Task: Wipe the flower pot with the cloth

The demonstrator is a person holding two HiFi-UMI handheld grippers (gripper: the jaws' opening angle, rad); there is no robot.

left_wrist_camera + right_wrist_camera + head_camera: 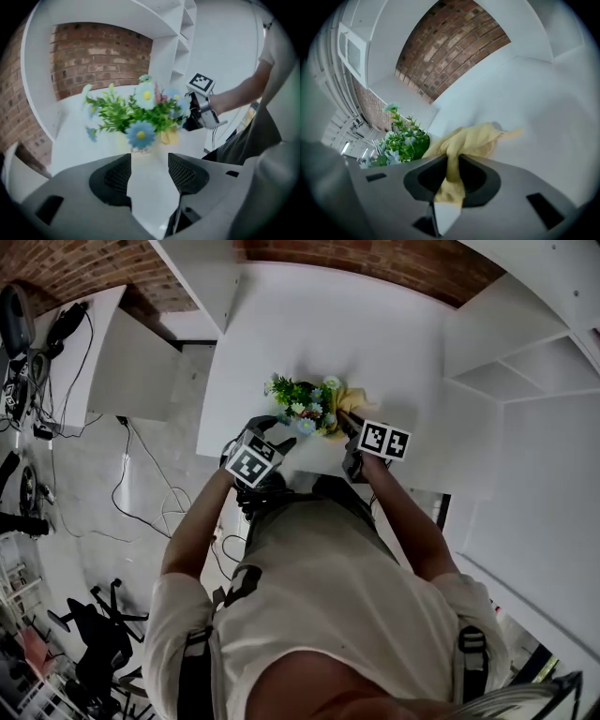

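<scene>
The right gripper point(452, 165) pinches the bunched yellow cloth point(471, 139) with the flower pot point(140, 149) just ahead to its left, seemingly ready to wipe, while the left gripper point(150, 164), jaws apart and empty, faces the pot's wall, which leaves hide in the head view.

No legible txt, nos. or brand anywhere. Only signs: b/w square markers point(385, 440) on the cubes of my right gripper point(345, 420) and left gripper point(278, 432), patterns, not letters. Small dark mark on flower pot point(123, 143), too blurred to read.
</scene>
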